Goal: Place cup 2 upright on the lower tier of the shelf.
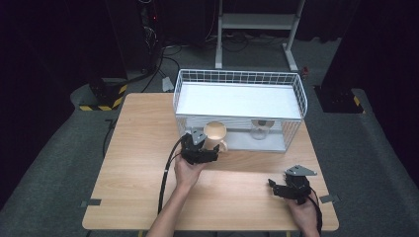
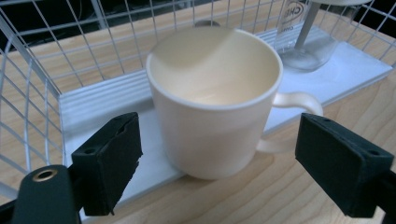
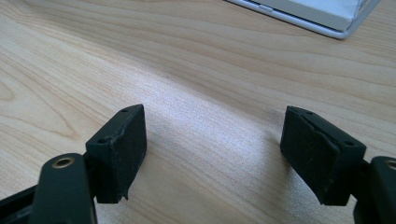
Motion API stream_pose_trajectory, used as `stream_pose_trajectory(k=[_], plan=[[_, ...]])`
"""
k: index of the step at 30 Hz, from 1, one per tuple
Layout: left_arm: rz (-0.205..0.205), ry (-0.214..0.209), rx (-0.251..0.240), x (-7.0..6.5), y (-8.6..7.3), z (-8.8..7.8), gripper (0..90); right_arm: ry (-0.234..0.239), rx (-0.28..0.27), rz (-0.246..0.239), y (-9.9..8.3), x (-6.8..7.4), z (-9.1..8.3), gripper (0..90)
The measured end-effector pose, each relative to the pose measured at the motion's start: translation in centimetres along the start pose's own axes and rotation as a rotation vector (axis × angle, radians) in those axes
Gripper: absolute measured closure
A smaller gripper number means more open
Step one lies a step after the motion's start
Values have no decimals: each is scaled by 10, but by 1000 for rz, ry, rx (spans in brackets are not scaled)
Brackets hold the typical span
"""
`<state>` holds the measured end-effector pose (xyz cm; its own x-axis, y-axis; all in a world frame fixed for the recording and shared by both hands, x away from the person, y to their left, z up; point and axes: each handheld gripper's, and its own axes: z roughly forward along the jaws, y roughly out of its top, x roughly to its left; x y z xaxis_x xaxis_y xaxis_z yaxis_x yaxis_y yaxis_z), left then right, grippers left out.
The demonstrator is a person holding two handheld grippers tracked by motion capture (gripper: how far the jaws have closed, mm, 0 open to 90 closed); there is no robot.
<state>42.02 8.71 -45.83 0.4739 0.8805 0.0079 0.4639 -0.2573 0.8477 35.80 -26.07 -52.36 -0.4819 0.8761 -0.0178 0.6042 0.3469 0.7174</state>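
Observation:
A cream mug [image 1: 215,134] [image 2: 215,112] with its handle to the right stands upright at the front lip of the white base [image 2: 102,93] of a wire rack [image 1: 237,78]. My left gripper [image 1: 210,150] [image 2: 219,154] reaches around the mug from the near side. Its black pads [image 2: 109,163] stand on either side of the mug with a gap to the wall on each, so it is open. Near the table's front right edge, my right gripper [image 1: 276,187] [image 3: 215,154] hangs open over bare wood with nothing between its pads.
A clear glass [image 1: 260,129] [image 2: 303,42] stands on the rack's lower level to the right of the mug. The rack's white upper shelf [image 1: 237,98] covers the back of it. Cables and a metal stand [image 1: 257,22] lie on the floor beyond the table.

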Motion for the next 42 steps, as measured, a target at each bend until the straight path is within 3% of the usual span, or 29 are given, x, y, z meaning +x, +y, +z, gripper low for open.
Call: stream_pose_trajectory(k=[12,22,42], plan=[[-4,-3,30,-3,-12,6,160,0,-2,-2,0,0,0,230],[-17,12,65,-7,-17,15,201,0,-1,-2,0,0,0,230],[-3,59,100,-15,-21,31,292,0,-1,-2,0,0,0,230]])
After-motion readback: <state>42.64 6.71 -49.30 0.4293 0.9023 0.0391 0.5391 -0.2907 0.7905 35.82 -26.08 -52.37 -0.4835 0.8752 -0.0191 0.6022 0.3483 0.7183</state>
